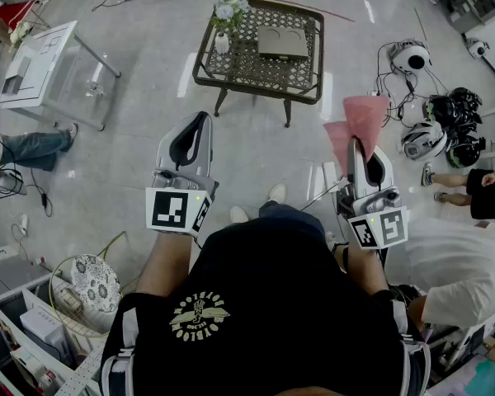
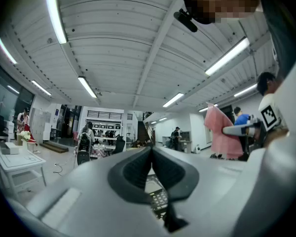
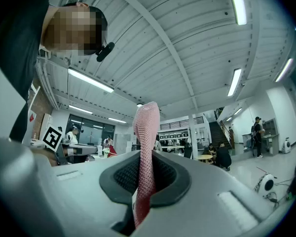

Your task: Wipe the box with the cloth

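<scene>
Risk: the pink waffle-weave cloth (image 1: pixel 359 126) stands loose above the right claw (image 1: pixel 352 148), pinched only at its lower fold. I judge that it could slip from the grip under wiping pressure. It could also catch the small white vase of pale flowers (image 1: pixel 222 43), which stands just left of the box.
Room: a large hall with a ribbed white ceiling (image 3: pixel 187 43) and strip lights (image 3: pixel 91 80). Other people (image 3: pixel 222 157) sit well beyond both claws.
Floor: a glossy pale grey floor (image 1: pixel 148 81), with round white and black devices (image 1: pixel 433 126) lying to the right of the right claw.
Worktop: a dark metal lattice worktop (image 1: pixel 256 71) on thin legs. It is well ahead of both claws, roughly between their lines.
Box: a flat grey-brown rectangular box (image 1: pixel 282 42) lies on the worktop's far right part, well apart from the cloth and not yet wiped.
Cloth: it is held upright in the right claw, whose jaws are clamped on it.
Left claw (image 1: pixel 203 118): the jaws are pressed together with nothing between them, and it is raised beside the right claw.
</scene>
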Motion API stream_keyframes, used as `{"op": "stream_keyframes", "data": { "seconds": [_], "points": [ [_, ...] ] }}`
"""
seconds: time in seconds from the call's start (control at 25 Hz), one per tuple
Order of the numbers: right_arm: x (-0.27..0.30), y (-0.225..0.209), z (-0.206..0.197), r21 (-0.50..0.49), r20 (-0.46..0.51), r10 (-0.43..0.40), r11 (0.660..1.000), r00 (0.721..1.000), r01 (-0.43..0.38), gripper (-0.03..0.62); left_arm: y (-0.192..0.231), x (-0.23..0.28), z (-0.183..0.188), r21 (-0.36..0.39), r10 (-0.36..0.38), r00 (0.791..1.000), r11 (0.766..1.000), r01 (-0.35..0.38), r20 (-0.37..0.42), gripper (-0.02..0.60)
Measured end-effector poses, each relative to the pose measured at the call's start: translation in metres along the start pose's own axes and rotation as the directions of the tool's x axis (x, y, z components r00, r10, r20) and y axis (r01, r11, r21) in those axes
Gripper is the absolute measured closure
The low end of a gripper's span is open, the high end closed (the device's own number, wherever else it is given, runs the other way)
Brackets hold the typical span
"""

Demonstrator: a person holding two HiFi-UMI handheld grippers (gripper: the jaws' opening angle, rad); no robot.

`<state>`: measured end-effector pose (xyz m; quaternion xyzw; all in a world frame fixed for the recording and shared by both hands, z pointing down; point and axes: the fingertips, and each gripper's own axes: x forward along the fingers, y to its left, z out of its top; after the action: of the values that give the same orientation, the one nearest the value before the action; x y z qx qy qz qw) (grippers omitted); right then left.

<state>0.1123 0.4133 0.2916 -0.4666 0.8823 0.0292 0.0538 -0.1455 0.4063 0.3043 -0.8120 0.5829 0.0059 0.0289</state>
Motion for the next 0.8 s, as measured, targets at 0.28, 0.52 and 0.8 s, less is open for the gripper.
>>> {"op": "stream_keyframes", "data": {
  "seconds": [0.28,0.52,0.8],
  "points": [
    [0.003,-0.005,-0.037,0.040,-0.063,-0.023,0.999,0.998,0.025,0.577,-0.003,0.016,-0.020,0.022,-0.007,1.000,1.000,0.008,-0.020,0.581],
    [-0.004,-0.023,-0.064,0.089,-0.107,-0.046,0.995,0.993,0.055,0.577,-0.015,0.035,-0.042,0.024,-0.026,0.998,0.999,0.027,-0.062,0.581],
    [0.019,-0.043,-0.093,0.148,-0.140,-0.038,0.987,0.989,0.059,0.577,-0.010,0.067,-0.061,0.040,-0.034,0.993,0.998,0.039,-0.114,0.581]
  ]
}}
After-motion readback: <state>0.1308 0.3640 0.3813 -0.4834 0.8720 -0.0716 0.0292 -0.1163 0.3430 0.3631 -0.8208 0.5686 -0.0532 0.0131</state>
